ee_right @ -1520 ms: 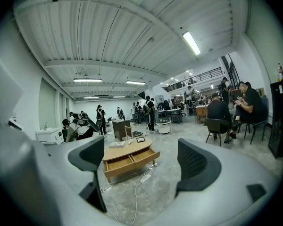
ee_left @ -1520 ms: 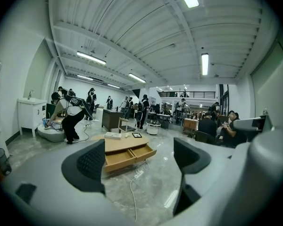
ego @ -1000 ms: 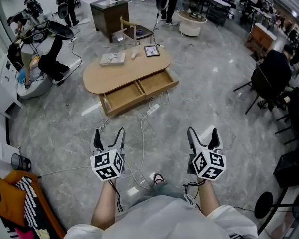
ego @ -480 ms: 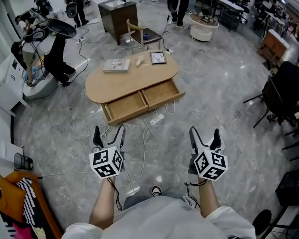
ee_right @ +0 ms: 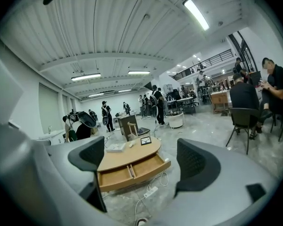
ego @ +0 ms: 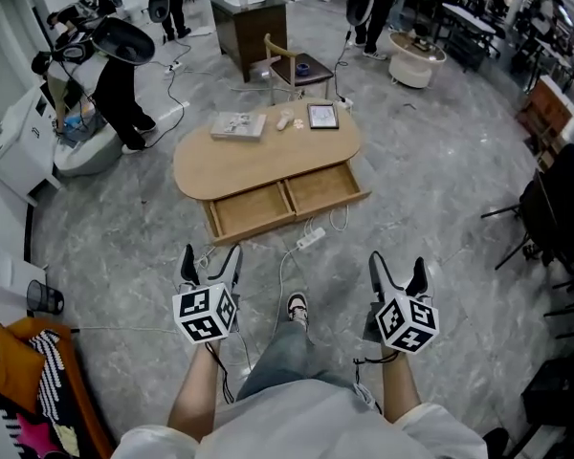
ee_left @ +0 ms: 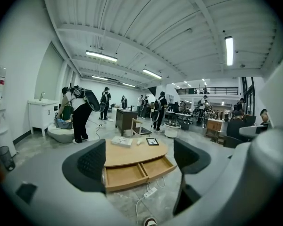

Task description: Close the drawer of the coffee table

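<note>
Plainly, the oval light-wood coffee table (ego: 258, 161) stands well ahead of the person on the grey polished floor (ego: 440, 189). Two shallow pale-wood drawers are pulled out of its near side, the left-side drawer (ego: 252, 212) and the right-side drawer (ego: 325, 188), side by side. Both look bare inside.

The left gripper (ego: 210, 252) and the right gripper (ego: 396, 260) are held low in front of the body, well apart from the table. In each gripper's own view the jaws are spread wide with nothing between them, only the far-off table showing through the gap.

An unloaded wooden drawer should be light and stiff, and probably slides with little effort, so no grasp seems needed. A flat push on the front panel ought to do. No handle can be made out at this distance. Pressing near the middle of the panel looks wisest, since a shove at one corner could skew the box and jam it. The wood is hard and smooth, so a jaw tip may skid. A broad contact is safer.

A white power strip (ego: 311, 239) and its loose cables lie on the floor just before the drawers, something to step around.
</note>
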